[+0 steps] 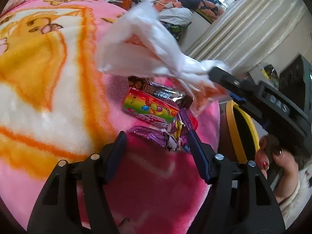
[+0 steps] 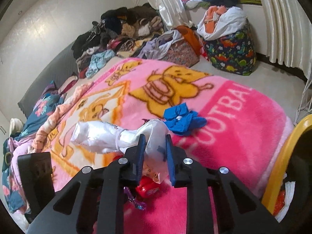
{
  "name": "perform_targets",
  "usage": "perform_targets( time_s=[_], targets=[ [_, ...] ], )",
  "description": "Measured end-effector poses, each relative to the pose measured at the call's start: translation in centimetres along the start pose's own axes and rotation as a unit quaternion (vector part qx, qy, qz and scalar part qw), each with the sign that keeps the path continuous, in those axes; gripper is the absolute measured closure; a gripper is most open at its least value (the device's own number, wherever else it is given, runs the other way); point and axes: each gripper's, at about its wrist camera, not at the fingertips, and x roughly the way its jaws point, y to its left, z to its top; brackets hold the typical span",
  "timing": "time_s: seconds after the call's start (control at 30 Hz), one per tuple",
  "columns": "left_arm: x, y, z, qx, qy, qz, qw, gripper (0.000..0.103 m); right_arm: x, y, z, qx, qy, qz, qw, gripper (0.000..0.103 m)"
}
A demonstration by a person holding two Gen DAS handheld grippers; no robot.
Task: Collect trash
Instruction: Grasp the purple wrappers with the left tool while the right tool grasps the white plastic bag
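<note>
The right gripper (image 2: 154, 146) is clamped on a white plastic bag (image 2: 101, 136), which hangs above the blanket (image 2: 243, 128). The left gripper (image 1: 156, 142) is spread wide over a purple wrapper (image 1: 156, 138), beside a rainbow candy box (image 1: 150, 109) and a brown wrapper (image 1: 156, 91). A yellow-rimmed bin (image 1: 243, 128) stands at the bed edge. Carry the bag fully over the rim before releasing; the trailing film may snag. Blue gloves (image 2: 183, 120) lie farther off.

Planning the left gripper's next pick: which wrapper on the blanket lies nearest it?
The purple foil wrapper, just ahead of the open left gripper. The rainbow candy box and brown wrapper lie farther off.
</note>
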Motion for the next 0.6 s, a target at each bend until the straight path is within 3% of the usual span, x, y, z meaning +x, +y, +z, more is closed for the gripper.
perform_targets(
  time_s=[0.2,0.33,0.6],
  targets=[
    [-0.1,-0.3,0.0,0.001,0.004,-0.006,1.0,0.09,-2.1,-0.5,0.1,0.016,-0.027,-0.008,0.999,0.086],
    [-0.5,-0.9,-0.2,0.011,0.001,-0.002,0.9999,0.094,-3.2,-0.6,0.0,0.023,-0.039,-0.011,0.999,0.087],
    [-2.5,-2.4,0.1,0.05,-0.021,0.001,0.9986,0.095,-5.6,-0.4,0.1,0.032,-0.071,-0.008,0.997,0.088]
  ],
)
